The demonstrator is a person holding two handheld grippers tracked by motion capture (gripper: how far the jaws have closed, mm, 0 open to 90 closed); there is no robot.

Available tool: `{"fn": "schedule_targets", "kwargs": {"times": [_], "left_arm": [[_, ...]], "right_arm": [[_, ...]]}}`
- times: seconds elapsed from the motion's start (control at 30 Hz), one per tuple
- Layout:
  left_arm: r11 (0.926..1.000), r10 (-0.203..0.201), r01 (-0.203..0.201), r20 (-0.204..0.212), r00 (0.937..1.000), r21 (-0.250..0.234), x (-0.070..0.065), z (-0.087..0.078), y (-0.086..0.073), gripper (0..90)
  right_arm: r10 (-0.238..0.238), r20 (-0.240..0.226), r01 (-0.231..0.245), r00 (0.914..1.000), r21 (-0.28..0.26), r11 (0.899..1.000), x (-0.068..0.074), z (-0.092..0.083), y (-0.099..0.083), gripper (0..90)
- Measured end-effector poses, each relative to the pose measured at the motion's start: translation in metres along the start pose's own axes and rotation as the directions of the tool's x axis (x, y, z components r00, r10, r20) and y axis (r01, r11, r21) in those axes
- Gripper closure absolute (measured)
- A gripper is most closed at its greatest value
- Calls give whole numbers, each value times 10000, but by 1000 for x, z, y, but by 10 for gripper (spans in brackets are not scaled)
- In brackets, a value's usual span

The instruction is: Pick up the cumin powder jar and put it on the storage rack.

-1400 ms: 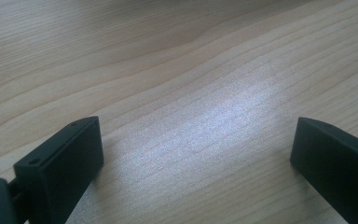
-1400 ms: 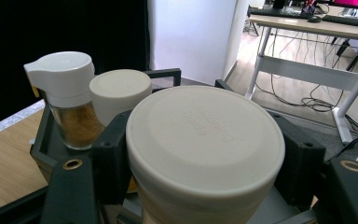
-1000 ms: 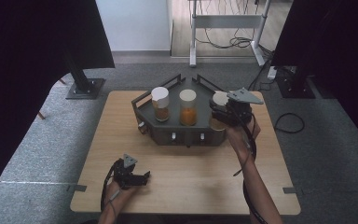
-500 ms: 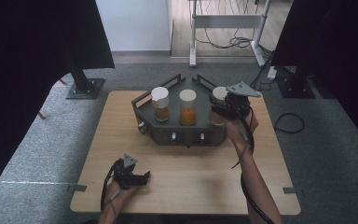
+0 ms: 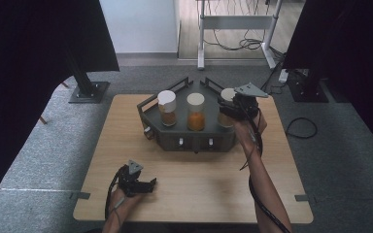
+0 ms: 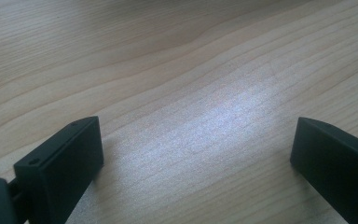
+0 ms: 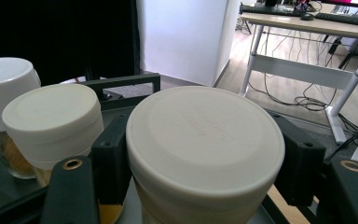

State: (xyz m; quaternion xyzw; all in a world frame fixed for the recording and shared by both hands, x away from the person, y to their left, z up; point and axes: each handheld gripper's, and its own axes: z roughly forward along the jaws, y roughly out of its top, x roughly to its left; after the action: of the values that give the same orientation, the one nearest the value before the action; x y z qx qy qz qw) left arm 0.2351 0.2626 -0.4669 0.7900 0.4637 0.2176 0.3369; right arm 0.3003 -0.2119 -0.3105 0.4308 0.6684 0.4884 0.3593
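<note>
A dark angular tray [image 5: 149, 110] sits at the back middle of the wooden table [image 5: 209, 194]. Two jars stand in it: a white-lidded one [image 5: 166, 108] on the left and a cream-lidded one with orange contents [image 5: 195, 111] in the middle. My right gripper [image 5: 229, 108] is at the tray's right end, shut on a third cream-lidded jar [image 5: 227, 94]. In the right gripper view the black fingers [image 7: 109, 149] press both sides of that jar [image 7: 205, 135], just under its lid. My left gripper [image 5: 149, 185] lies on the table near the front left, open, with bare wood between its fingers [image 6: 65, 158].
Controls sit on the tray's front wall [image 5: 194, 143]. Behind the table are a black stand base [image 5: 88, 91] on grey carpet, a white desk frame [image 5: 233, 29] with cables, and a dark stand [image 5: 311, 82] at the right.
The right gripper and its jar have shifted slightly toward the far side of the table, staying at the tray's right end. The left gripper has not moved.
</note>
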Motion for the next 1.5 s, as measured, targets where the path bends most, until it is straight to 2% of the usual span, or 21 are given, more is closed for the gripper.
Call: {"fn": "schedule_targets", "kwargs": {"times": [0.73, 1.17, 1.37, 1.5], "left_arm": [[10000, -13, 13, 7, 10000, -19, 0, 0, 0, 21], [10000, -13, 13, 7, 10000, -13, 0, 0, 0, 21], [10000, -16, 16, 4, 10000, -20, 0, 0, 0, 21], [10000, -14, 14, 3, 10000, -20, 0, 0, 0, 21]], "right_arm": [[-195, 53, 193, 9998, 409, 9990, 3, 22, -10, 328], [197, -33, -195, 9998, 335, 9992, -3, 24, -16, 321], [202, -127, -196, 9997, 457, 9988, -7, 25, -15, 237], [193, -293, -174, 9994, 638, 9978, -11, 28, -13, 102]]}}
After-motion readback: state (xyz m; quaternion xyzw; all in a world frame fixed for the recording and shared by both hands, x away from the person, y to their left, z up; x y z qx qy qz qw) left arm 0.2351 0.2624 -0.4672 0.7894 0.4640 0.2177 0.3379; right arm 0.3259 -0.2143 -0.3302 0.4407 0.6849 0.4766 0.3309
